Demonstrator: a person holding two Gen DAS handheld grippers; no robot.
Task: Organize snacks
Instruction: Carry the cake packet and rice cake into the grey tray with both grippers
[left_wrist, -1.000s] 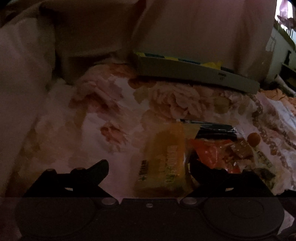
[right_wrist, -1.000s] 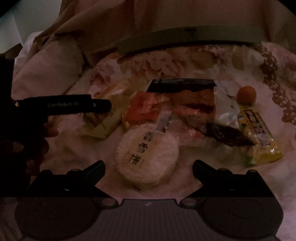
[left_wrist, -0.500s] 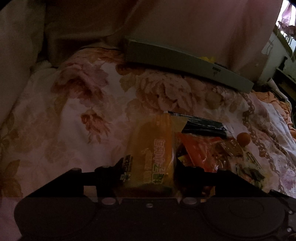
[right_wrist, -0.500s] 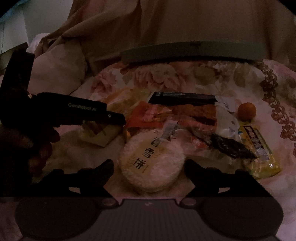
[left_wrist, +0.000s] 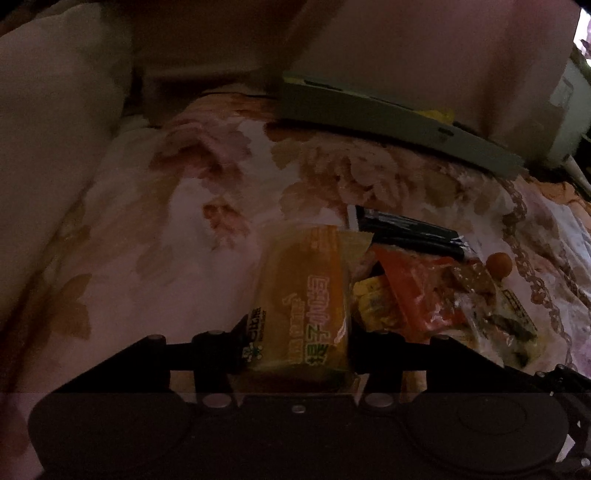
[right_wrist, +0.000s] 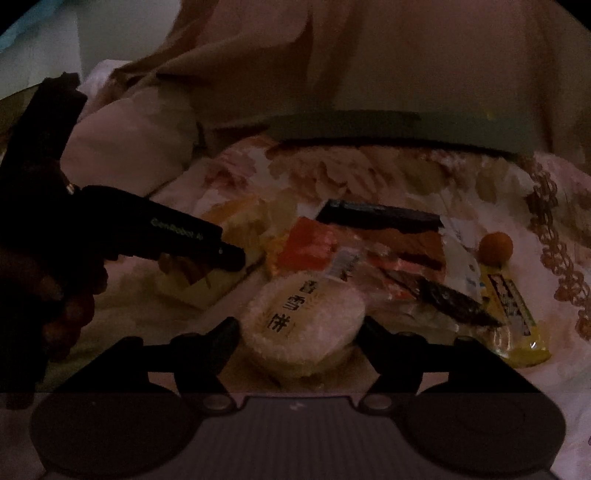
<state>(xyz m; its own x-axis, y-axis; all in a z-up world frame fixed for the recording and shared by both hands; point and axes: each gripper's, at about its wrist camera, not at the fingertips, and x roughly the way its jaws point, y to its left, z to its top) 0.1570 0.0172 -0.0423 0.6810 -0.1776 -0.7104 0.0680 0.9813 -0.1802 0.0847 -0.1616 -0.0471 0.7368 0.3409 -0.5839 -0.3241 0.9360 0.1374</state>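
Left gripper (left_wrist: 297, 343): clamped on the orange cake packet (left_wrist: 303, 299), which sits at the left edge of the snack pile on the floral bedspread (left_wrist: 155, 229).
Right gripper (right_wrist: 297, 332): fingers close against both sides of the round rice cracker pack (right_wrist: 303, 317), at the pile's near edge.
Pile: red wrapper (right_wrist: 306, 247), small orange ball (right_wrist: 495, 247), yellow bar (right_wrist: 513, 317).
Far edge: green tray (left_wrist: 388, 122).

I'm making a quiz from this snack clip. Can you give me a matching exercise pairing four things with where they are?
Things:
1. orange packet
2. round rice cracker
3. small orange ball
4. green tray

Places:
A. far end of the bedspread
B. between the right hand-held gripper fingers
C. right of the snack pile
D. between the left hand-held gripper fingers

Pairs: 1-D, 2-B, 3-C, 4-A
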